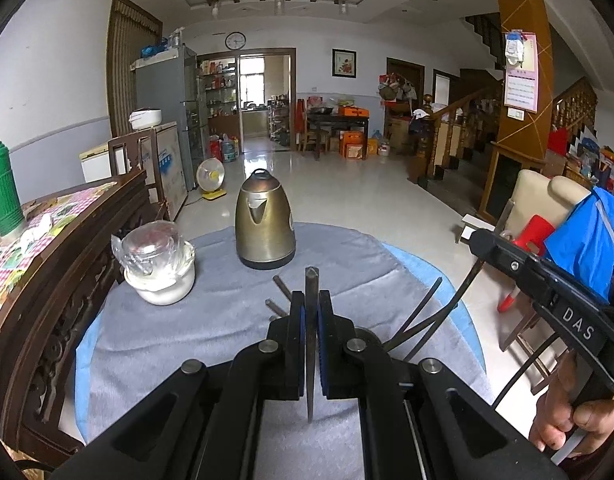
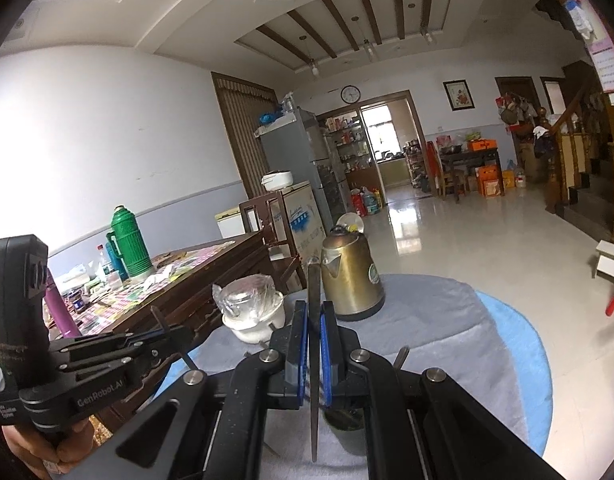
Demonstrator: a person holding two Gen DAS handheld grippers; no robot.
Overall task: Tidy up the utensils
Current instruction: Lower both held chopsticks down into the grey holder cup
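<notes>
Dark chopstick (image 1: 310,344) clamped upright between left fingers (image 1: 297,344); right likewise.

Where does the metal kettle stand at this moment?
The metal kettle stands upright on the grey cloth at the table's far side, right of the wrapped white bowl, in both wrist views.
</notes>
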